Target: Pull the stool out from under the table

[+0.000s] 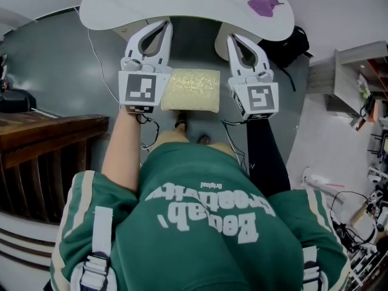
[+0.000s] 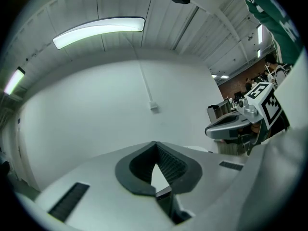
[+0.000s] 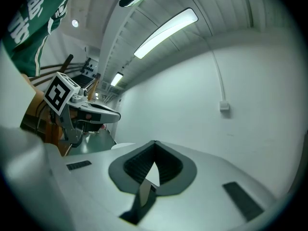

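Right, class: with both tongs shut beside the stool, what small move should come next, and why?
Probably just draw both grippers back: the left gripper and right gripper are shut on nothing, and the cushioned stool already seems clear of the white table.

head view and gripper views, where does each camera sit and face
Head view: on the head, facing down at stool, table, left gripper, right gripper; green top, left forearm show.
Left gripper view: on that gripper, along its shut jaws toward a wall; right gripper, green top at right.
Right gripper view: likewise, shut jaws, same wall; left gripper, green top at left.
Shared: both gripper views show the wall box.
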### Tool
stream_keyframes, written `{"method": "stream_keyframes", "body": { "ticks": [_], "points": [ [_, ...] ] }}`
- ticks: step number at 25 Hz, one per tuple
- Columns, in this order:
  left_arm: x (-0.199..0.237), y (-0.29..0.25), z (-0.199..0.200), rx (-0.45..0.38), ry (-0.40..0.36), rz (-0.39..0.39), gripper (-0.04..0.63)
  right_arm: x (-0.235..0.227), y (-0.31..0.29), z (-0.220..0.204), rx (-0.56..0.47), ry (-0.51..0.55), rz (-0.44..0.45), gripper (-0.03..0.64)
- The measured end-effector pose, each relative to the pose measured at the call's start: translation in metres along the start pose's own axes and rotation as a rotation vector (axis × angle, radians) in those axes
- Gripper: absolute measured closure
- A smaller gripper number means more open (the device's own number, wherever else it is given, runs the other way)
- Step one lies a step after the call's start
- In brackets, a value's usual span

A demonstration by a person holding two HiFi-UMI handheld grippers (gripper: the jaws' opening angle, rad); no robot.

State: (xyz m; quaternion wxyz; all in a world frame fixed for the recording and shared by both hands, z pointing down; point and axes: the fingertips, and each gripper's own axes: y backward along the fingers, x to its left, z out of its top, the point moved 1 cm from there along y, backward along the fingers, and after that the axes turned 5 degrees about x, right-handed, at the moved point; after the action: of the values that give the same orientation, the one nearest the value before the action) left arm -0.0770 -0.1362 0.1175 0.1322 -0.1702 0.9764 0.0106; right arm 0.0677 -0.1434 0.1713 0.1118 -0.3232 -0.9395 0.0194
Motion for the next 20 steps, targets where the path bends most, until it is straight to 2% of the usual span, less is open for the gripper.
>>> {"method": "stream_keyframes", "body": {
  "ticks": [20],
  "points": [
    [-0.0014, 0.0047, -0.0064, 0.016, -0.006, 0.008, 0.581, 0.0018, 0.0047, -0.0064, 0.012, -0.011, -0.017, 0.612]
  ]
}}
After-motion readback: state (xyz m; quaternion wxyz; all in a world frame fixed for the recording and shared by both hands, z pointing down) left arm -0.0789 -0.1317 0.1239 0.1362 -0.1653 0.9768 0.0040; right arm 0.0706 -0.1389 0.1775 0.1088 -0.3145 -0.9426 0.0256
